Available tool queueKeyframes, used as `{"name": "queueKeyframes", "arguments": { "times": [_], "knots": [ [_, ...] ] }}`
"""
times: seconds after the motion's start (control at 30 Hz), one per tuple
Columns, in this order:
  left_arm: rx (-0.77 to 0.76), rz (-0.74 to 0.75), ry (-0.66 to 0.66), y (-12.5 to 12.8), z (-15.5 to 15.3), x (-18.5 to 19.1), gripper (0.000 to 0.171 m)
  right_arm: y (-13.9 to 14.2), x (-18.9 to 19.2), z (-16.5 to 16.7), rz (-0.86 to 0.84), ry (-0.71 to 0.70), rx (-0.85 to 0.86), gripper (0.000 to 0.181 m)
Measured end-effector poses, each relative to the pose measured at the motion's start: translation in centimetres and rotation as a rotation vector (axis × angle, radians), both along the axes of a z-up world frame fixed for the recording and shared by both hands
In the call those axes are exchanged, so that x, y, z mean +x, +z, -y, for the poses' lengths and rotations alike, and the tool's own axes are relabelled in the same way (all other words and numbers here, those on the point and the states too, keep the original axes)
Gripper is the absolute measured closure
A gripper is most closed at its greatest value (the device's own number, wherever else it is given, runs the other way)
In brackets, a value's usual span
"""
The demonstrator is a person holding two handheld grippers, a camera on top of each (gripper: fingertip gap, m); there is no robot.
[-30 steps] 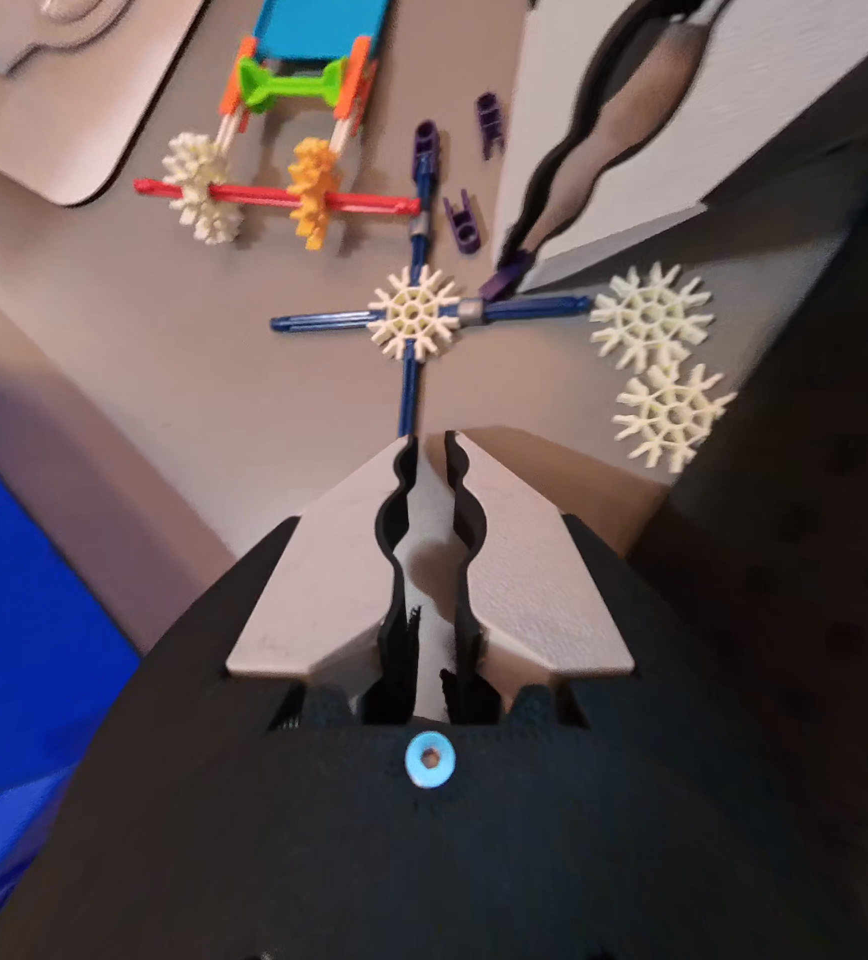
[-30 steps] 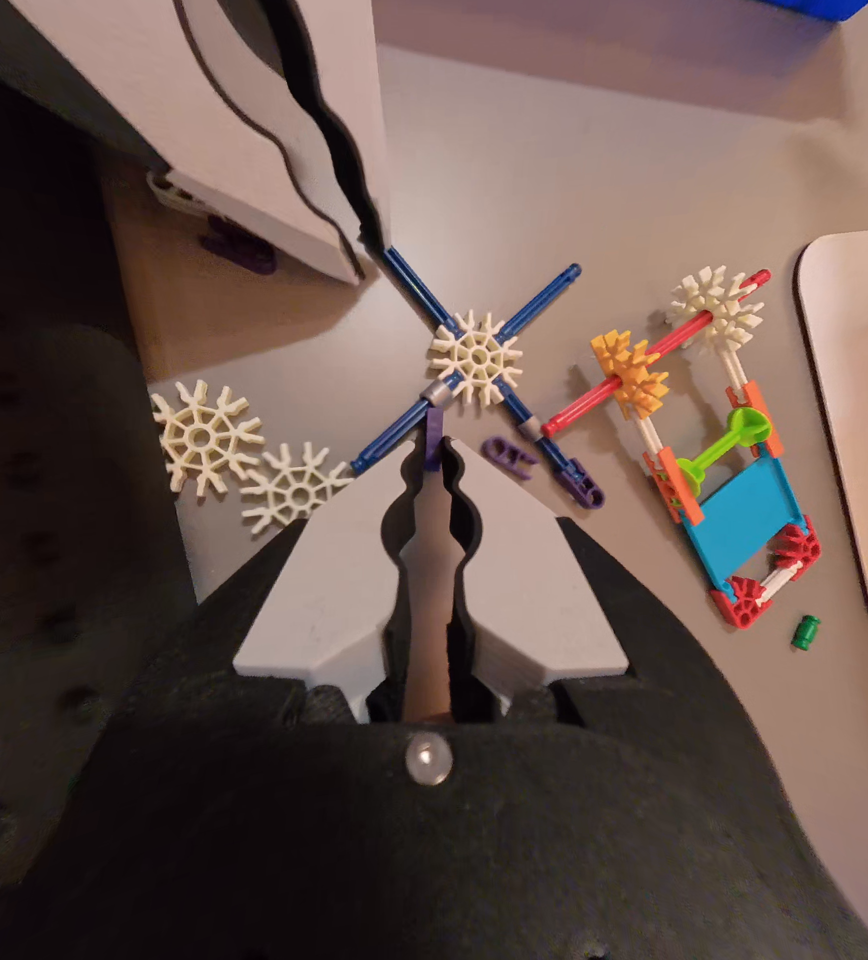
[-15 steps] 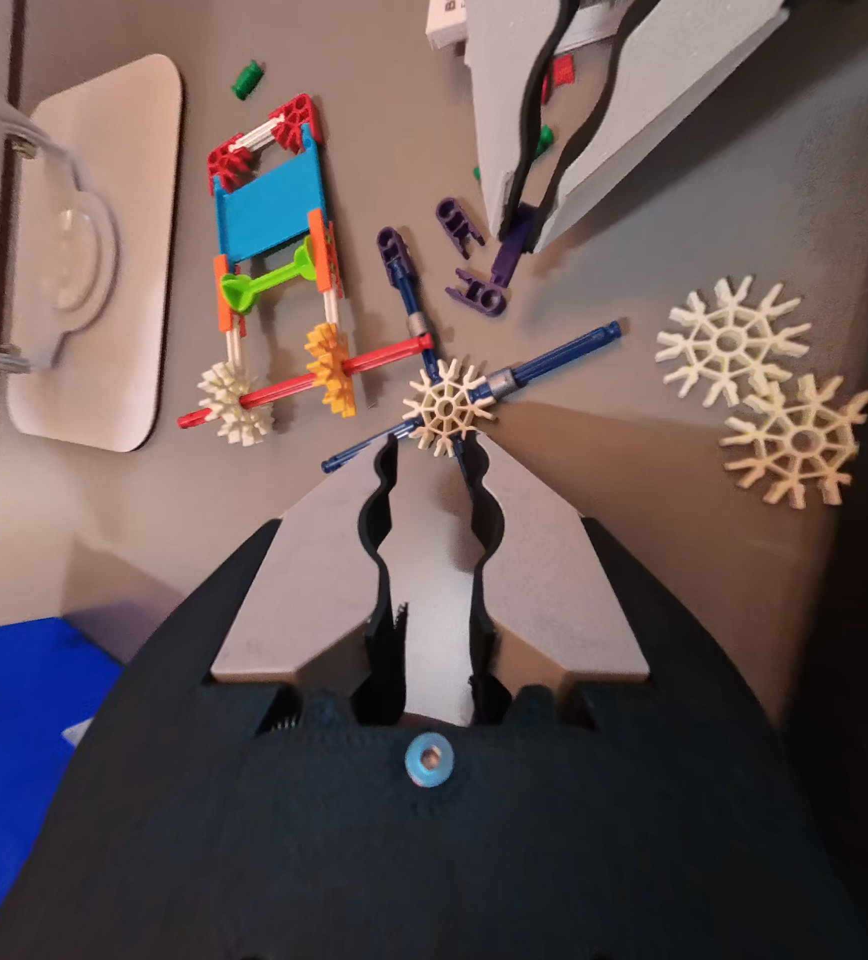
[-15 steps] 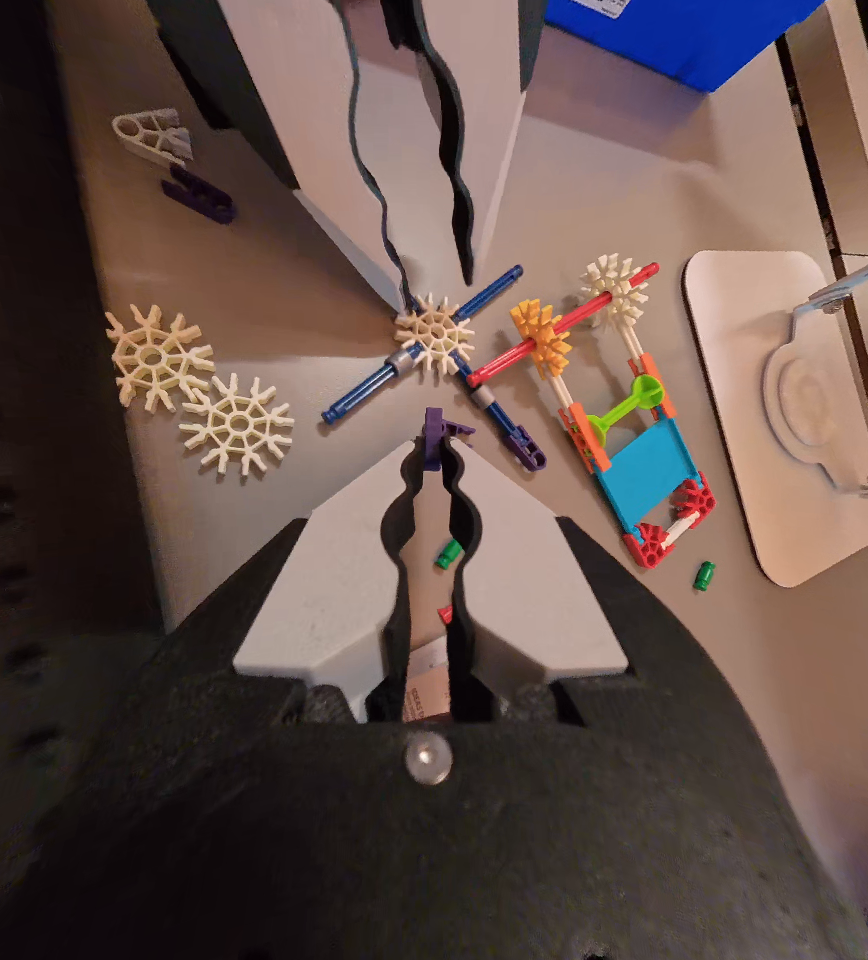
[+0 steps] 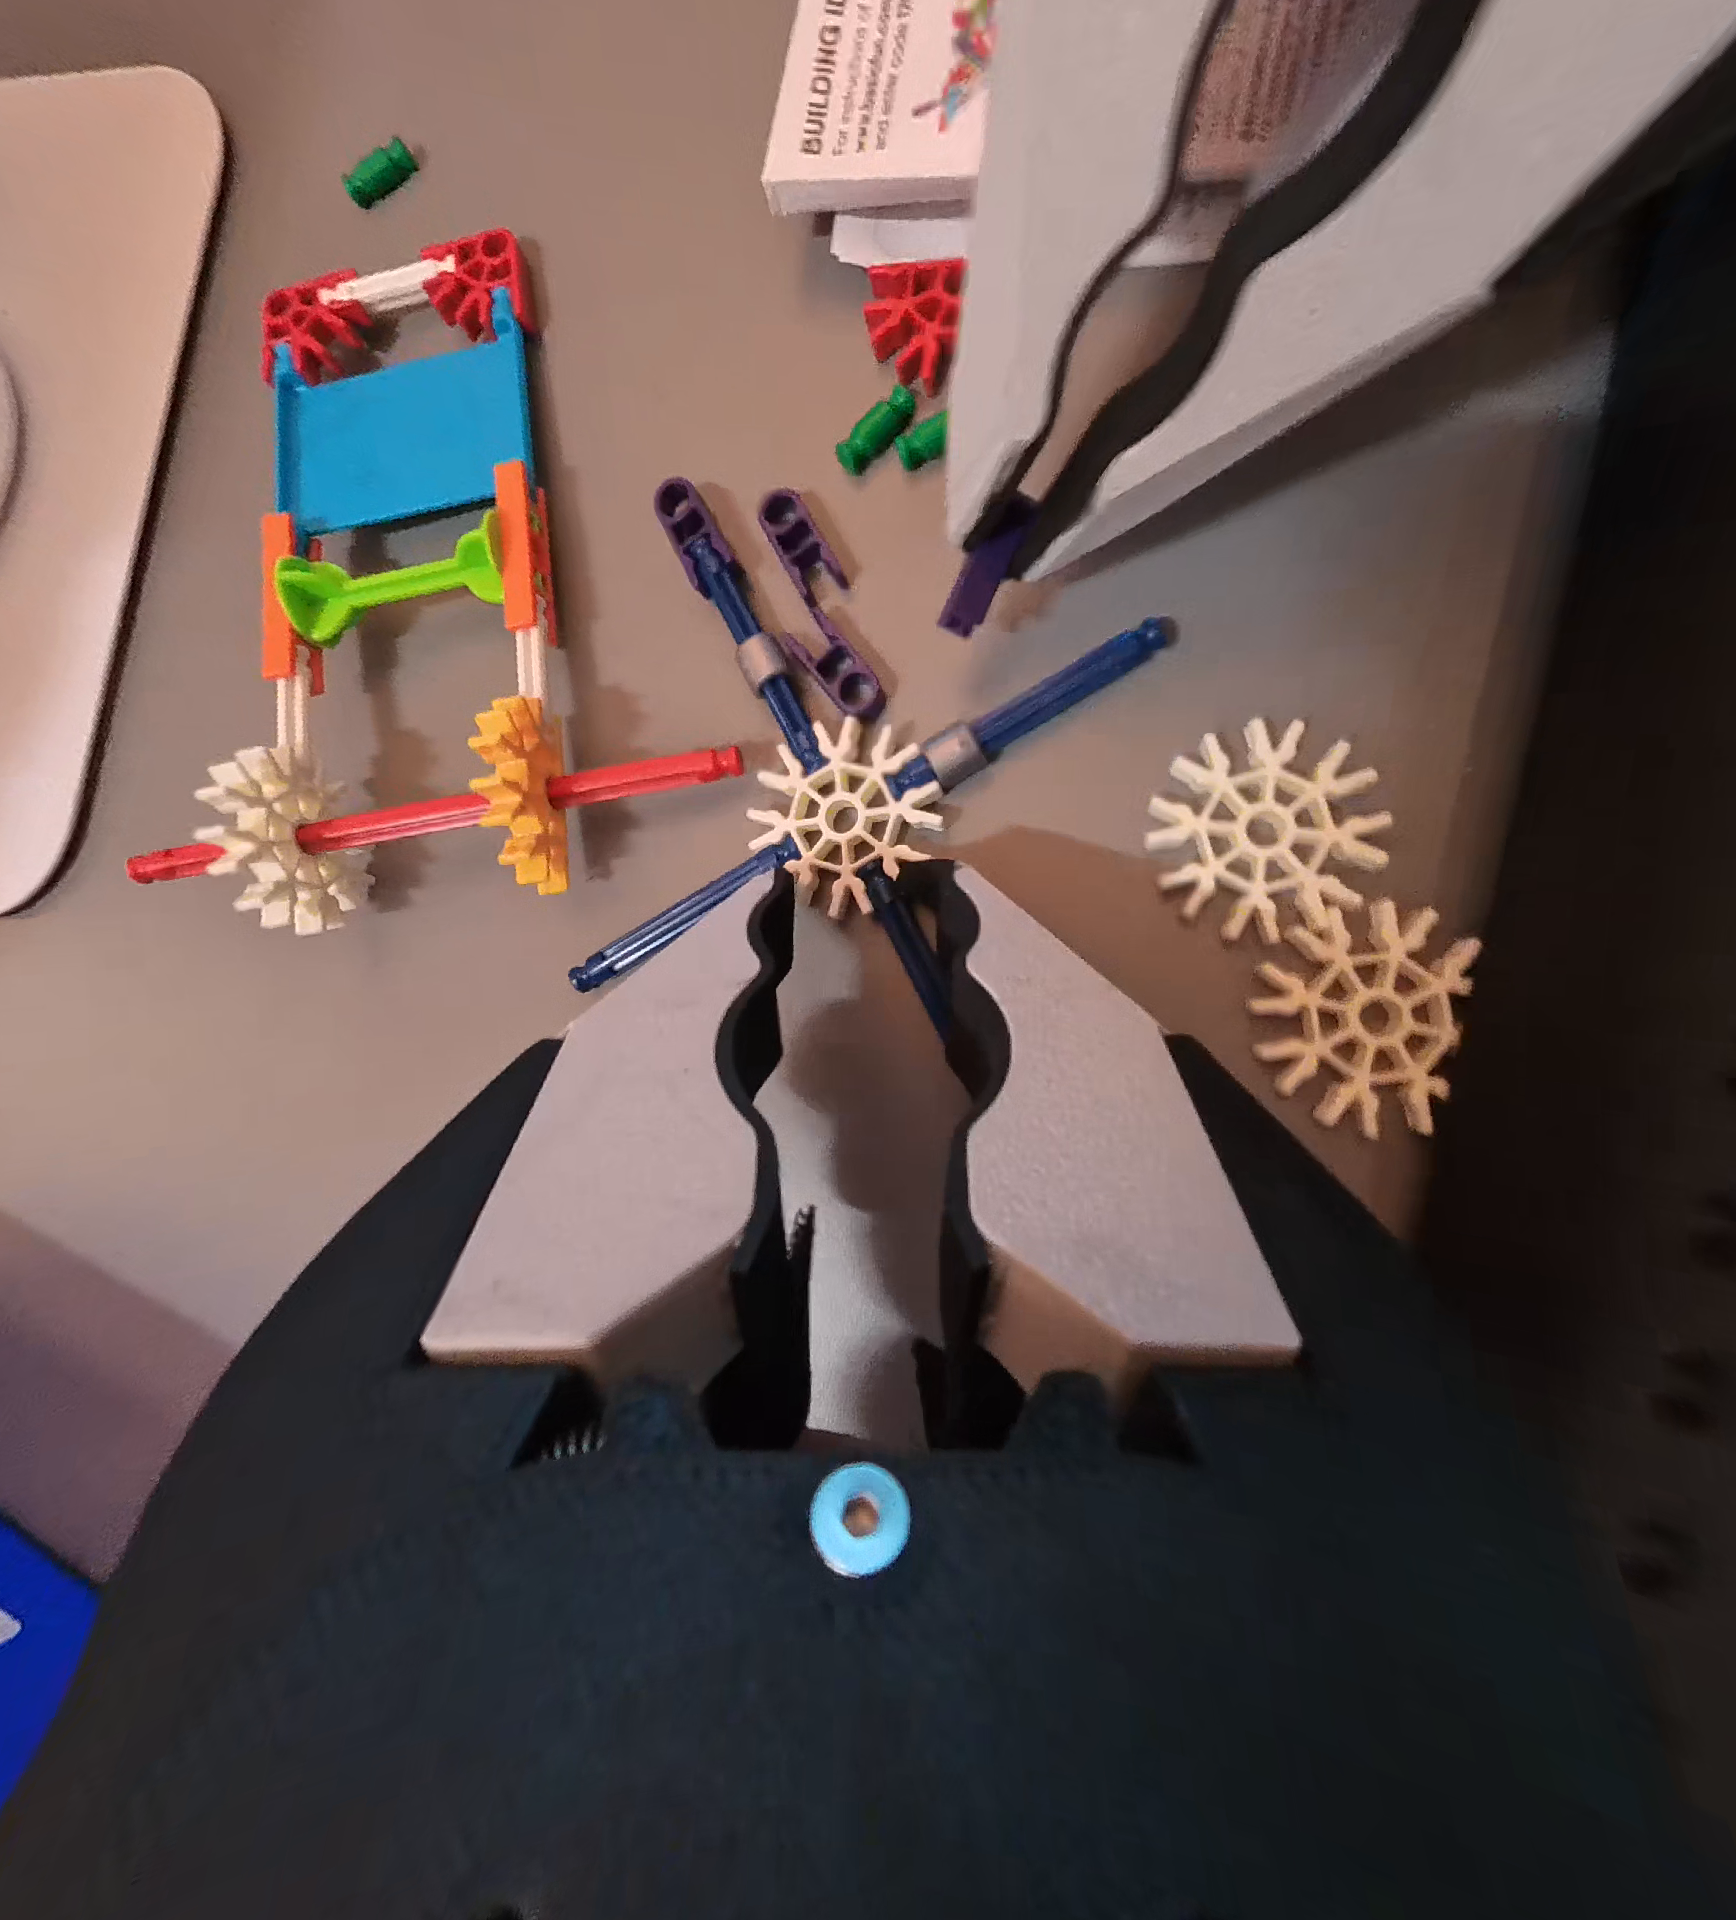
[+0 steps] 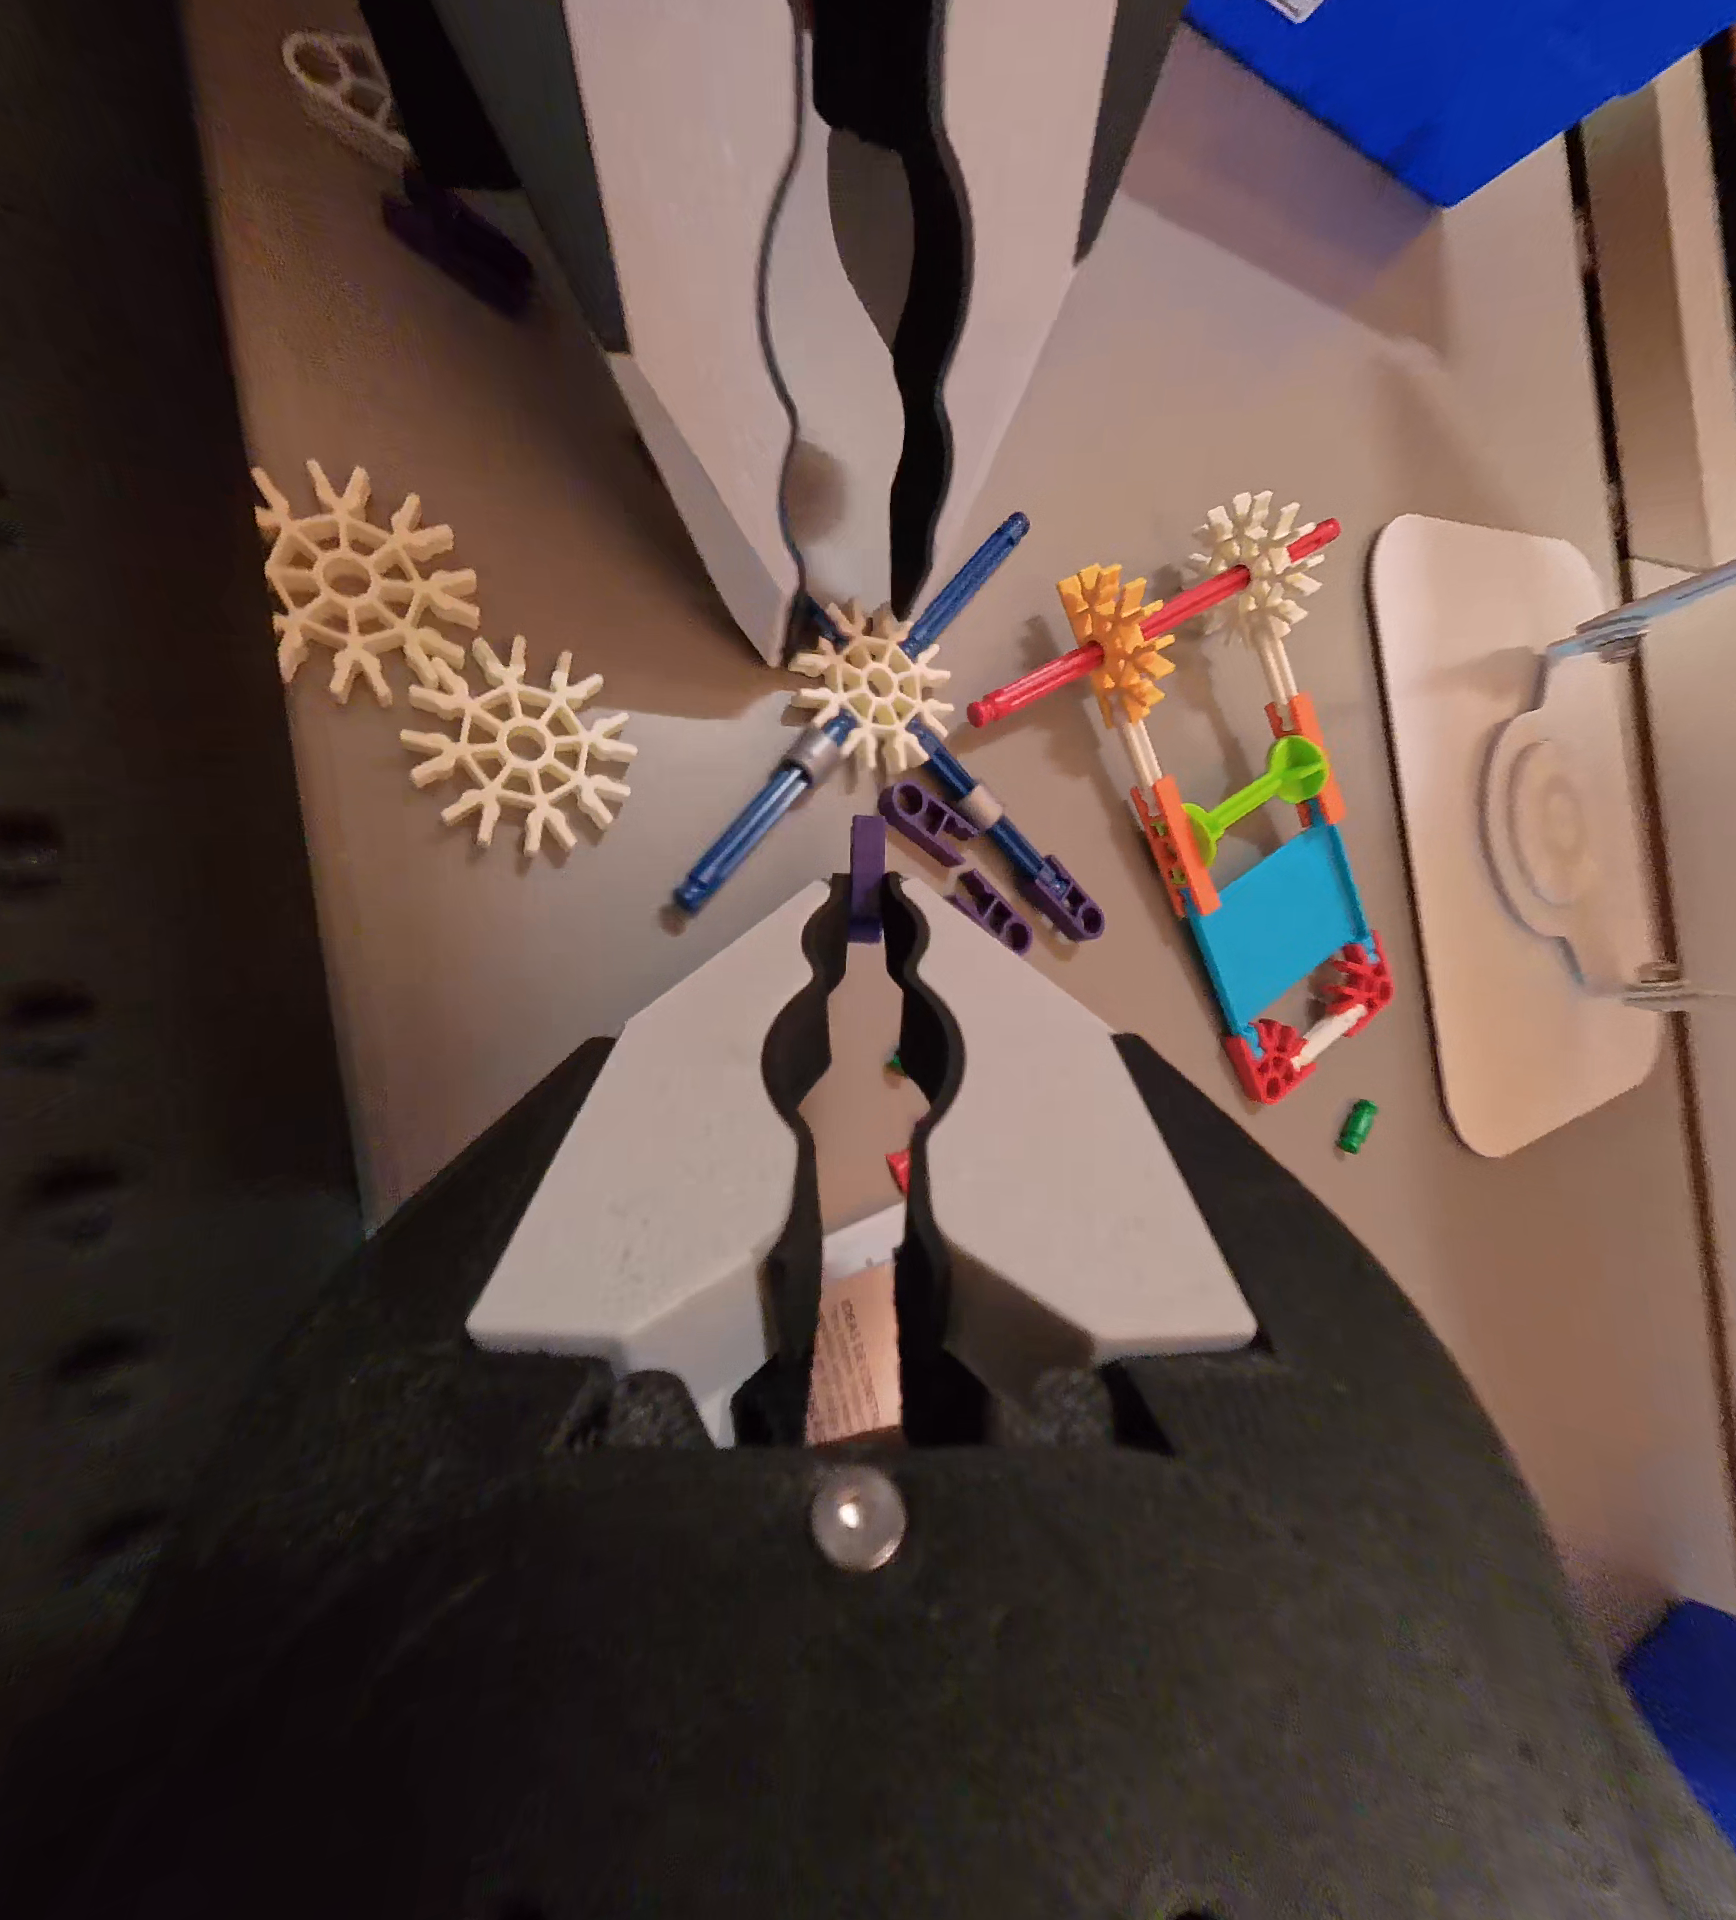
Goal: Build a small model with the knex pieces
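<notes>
A cream snowflake connector (image 5: 843, 816) with blue rods (image 5: 1051, 686) forming a cross lies on the grey table. My left gripper (image 5: 864, 902) is open; its fingertips straddle one blue rod (image 5: 914, 971) at the snowflake's near edge. It also shows in the right wrist view (image 6: 848, 623), tips at the snowflake (image 6: 869, 691). My right gripper (image 6: 864, 885) is shut on a purple connector (image 6: 866, 868) and holds it just short of the cross. In the left wrist view the right gripper holds this purple piece (image 5: 983, 577) beyond the cross.
A colourful assembled frame (image 5: 396, 582) lies left of the cross. Two loose cream snowflakes (image 5: 1264, 826) (image 5: 1363, 1013) lie near the table edge. Purple clips (image 5: 802, 535), green pegs (image 5: 879, 442), a red connector (image 5: 916, 312), a booklet (image 5: 874, 104), a white pad (image 5: 43, 468) and a blue box (image 6: 1446, 83) are around. Tip to tip, the grippers are about 6 centimetres apart.
My left gripper has opened wider and moved forward until its tips straddle the rod at the snowflake. My right gripper has drawn the purple connector back from the cross.
</notes>
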State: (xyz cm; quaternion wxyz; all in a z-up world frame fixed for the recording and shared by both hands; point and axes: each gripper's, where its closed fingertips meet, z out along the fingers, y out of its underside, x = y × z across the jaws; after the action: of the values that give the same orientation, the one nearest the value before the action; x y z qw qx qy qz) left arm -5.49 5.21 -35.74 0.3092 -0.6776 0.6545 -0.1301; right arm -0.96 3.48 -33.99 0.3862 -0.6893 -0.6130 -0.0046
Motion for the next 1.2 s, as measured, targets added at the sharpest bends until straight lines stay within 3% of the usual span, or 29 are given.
{"name": "queueKeyframes", "arguments": {
  "times": [0.2, 0.53, 1.2],
  "knots": [
    [0.003, 0.027, 0.084, 0.0, -0.4, 1.2, 0.148, -0.6, 1.3, 0.7, 0.162, -0.045, 0.170, 0.177],
    [0.009, 0.057, 0.091, 0.0, -0.6, 1.9, 0.149, -0.7, 2.8, 0.4, 0.330, -0.120, 0.329, 0.177],
    [0.039, 0.053, 0.098, 0.0, -0.5, 2.0, 0.149, -1.4, 2.4, 2.0, 0.394, -0.121, 0.213, 0.171]
  ]
}}
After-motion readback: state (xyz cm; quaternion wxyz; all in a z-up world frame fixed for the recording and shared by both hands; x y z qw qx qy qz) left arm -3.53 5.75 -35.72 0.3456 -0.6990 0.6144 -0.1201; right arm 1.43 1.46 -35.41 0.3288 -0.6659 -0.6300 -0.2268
